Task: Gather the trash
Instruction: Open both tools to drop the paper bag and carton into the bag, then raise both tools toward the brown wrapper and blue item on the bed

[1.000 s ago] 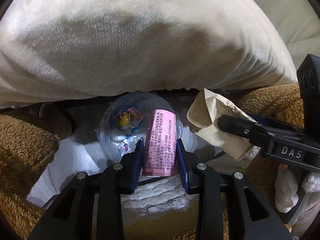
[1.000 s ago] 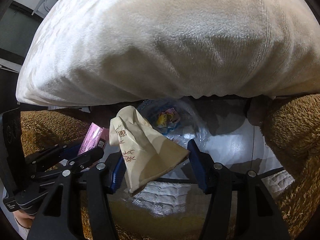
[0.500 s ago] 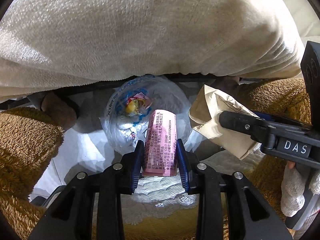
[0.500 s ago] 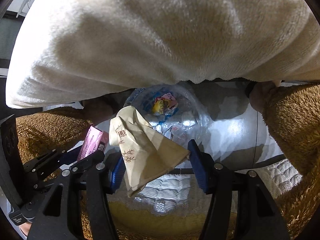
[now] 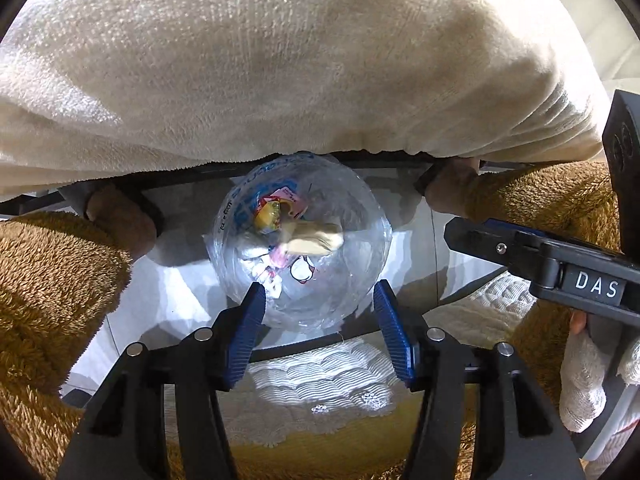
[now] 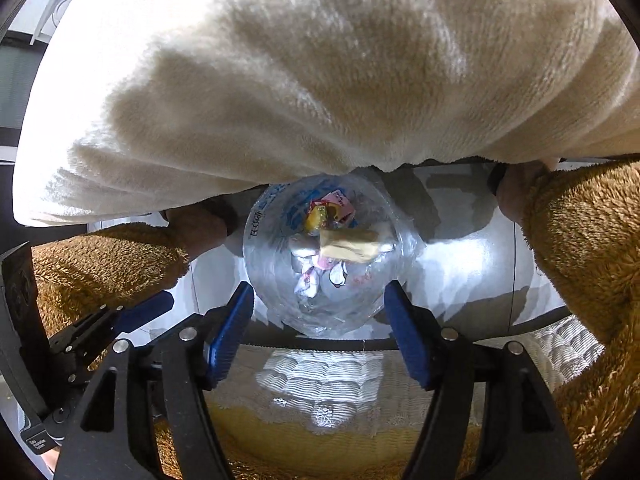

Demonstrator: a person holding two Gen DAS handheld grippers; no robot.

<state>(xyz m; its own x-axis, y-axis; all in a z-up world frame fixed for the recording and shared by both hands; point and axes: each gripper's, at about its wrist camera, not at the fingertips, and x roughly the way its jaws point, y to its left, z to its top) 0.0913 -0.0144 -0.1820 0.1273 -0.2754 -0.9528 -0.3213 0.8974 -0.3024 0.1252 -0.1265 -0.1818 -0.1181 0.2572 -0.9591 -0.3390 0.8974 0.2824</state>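
Gaping empty now, left gripper (image 5: pixel 318 324), right gripper (image 6: pixel 320 322); wrappers seemingly inside bag (image 5: pixel 360 272).

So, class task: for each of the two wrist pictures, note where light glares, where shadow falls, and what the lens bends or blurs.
Left wrist view: glare on the clear bag and pale floor; the beige wrapper inside looks smeared; the blanket bulges with fisheye curve. Right wrist view: blanket blown out white at upper left, folds shadowed; dark shadow patches on the floor beside the bag.
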